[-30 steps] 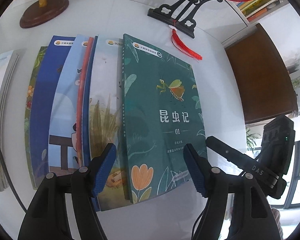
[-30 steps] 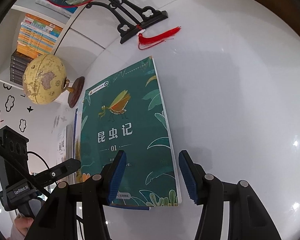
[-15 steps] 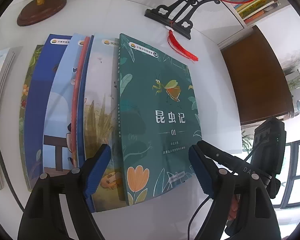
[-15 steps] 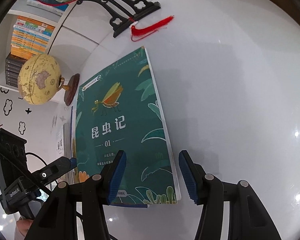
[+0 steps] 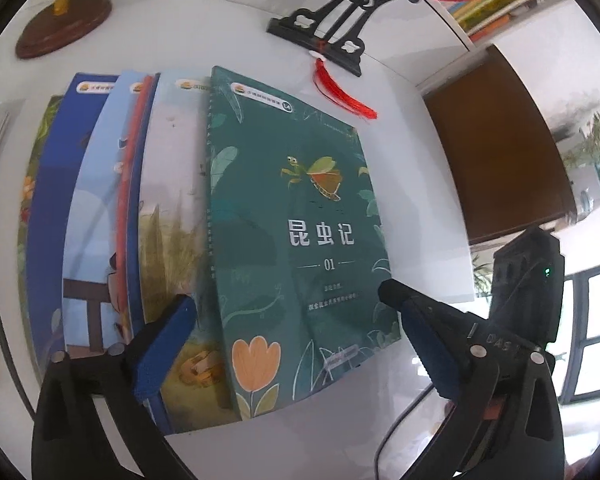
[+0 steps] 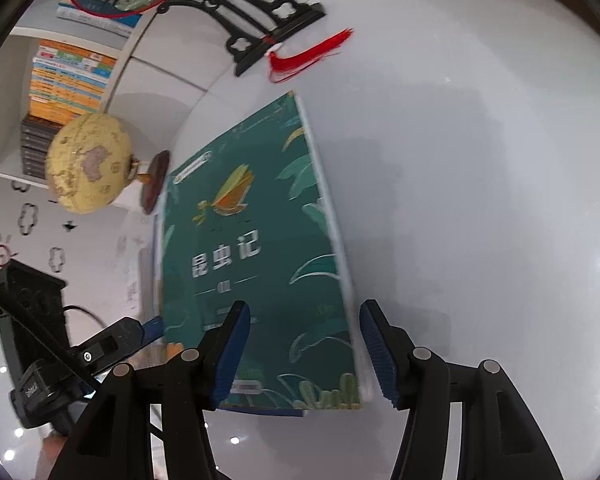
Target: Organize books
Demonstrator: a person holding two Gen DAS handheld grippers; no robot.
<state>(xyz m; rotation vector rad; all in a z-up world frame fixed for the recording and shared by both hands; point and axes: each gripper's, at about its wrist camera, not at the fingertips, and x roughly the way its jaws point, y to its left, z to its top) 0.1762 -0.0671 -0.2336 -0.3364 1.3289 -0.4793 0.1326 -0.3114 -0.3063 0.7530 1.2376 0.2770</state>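
On the white desk [image 5: 412, 160] the books are lying flat in a fanned row, each overlapping the one to its left, and the green book [image 5: 296, 236] is sitting on top at the right end. We are holding the left tongs [image 5: 296, 328] over its near end with the jaws opening wide, one pad over the pale grassy book [image 5: 172, 240] beside it and the other past the green cover's right edge; nothing is pressed between them. We are keeping the right tongs [image 6: 304, 344] released too, their jaws opening, straddling the green book's near right corner [image 6: 260, 260] without touching it, as far as the blur lets us judge. We are probably placing both this way to square the top book against the row.

The green book's right edge is lying free, with bare desk stretching well to the right and toward us. Beyond it, the red tassel [image 5: 342, 94] and the black stand [image 5: 328, 36] are crowding the far end, and the globe [image 6: 88, 164] is standing at the far left.
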